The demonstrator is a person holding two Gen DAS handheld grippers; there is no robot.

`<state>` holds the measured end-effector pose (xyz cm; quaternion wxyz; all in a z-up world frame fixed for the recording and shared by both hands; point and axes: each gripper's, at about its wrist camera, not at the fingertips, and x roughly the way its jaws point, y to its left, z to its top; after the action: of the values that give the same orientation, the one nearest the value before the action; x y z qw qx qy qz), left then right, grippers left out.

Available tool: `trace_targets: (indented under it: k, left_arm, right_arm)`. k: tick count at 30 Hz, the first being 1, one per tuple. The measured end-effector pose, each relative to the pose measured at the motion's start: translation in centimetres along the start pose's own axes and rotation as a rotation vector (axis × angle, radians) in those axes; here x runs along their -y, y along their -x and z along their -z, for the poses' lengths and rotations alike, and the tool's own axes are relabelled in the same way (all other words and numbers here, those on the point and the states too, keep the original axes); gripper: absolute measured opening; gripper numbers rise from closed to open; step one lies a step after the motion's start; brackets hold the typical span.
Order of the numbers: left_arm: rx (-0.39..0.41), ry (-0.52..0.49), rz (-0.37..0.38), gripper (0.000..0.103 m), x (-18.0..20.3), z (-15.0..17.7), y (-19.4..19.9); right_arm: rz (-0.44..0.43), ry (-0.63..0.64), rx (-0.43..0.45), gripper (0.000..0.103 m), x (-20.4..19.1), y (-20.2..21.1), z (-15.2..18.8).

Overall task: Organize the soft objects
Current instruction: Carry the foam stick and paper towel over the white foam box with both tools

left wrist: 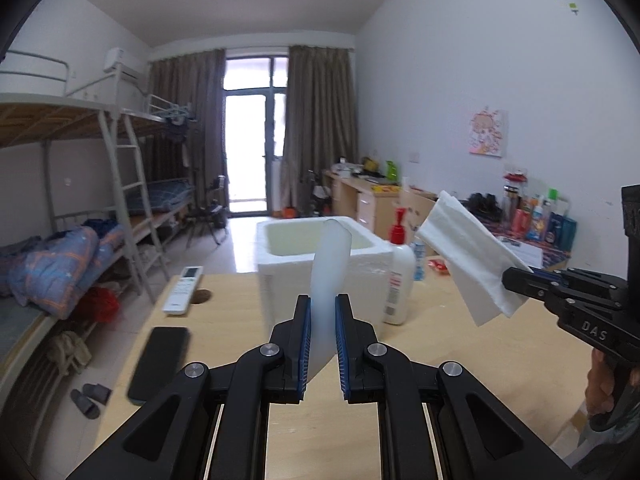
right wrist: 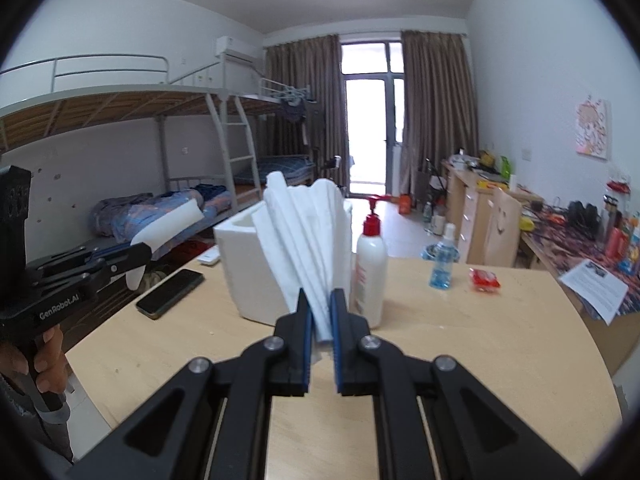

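My left gripper [left wrist: 322, 300] is shut on a pale, bent foam sheet [left wrist: 329, 256] that stands up between its blue pads, above the wooden table [left wrist: 440, 344]. My right gripper [right wrist: 320, 294] is shut on a folded white tissue [right wrist: 304, 232] that fans upward. Both are held in the air, just in front of an open white foam box [left wrist: 276, 280] on the table. The left wrist view shows the right gripper [left wrist: 510, 276] at the right with the tissue [left wrist: 468, 256]. The right wrist view shows the left gripper [right wrist: 146, 252] at the left with the foam sheet [right wrist: 168, 228].
A white lotion bottle [right wrist: 372, 268] with a red pump stands right of the foam box [right wrist: 248, 264]. A blue bottle [right wrist: 442, 260] and a red packet [right wrist: 485, 279] lie further right. A black phone [left wrist: 158, 362] and a white remote [left wrist: 183, 290] lie on the left. Bunk beds line the left wall.
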<state>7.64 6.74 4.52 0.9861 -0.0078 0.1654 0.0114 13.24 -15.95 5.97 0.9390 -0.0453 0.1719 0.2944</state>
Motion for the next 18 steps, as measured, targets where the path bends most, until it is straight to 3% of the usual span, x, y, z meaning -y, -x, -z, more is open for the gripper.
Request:
trace_targets:
  k: [18]
  left_arm:
    - [0.009,0.027,-0.044,0.013,-2.3,-0.4,0.7]
  right_arm:
    - [-0.103,0.074,0.001,0.011,-3.2,-1.6,-1.3]
